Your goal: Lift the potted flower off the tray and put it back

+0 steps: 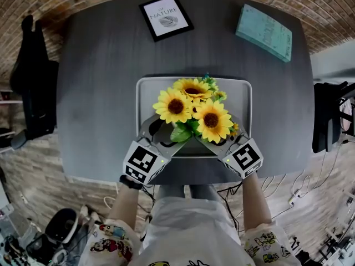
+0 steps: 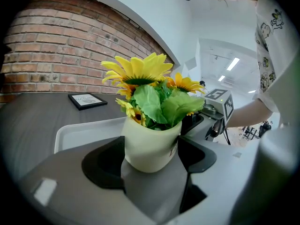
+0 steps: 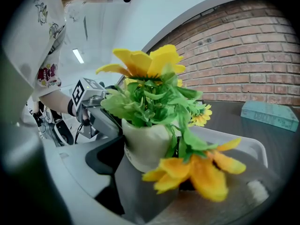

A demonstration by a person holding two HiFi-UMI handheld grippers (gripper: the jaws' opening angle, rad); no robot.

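Potted flower [image 1: 191,111]: sunflowers in a cream pot, upright, long axis vertical. It sits over the lower half of the tray [image 1: 147,90], centre frame; whether its base rests there cannot be told.
Left tongs [image 2: 151,157]: pads against both sides of the pot, clasping it from lower left.
Right tongs [image 3: 150,156]: near pad on the pot, far pad behind a drooping bloom; judged clasping too, from lower right.
Pot lies dead ahead of both, equally near.
Forearms [image 1: 253,201]: a V from the bottom edge, tongs tilted gently down.
Worktop [image 1: 94,93]: dark.
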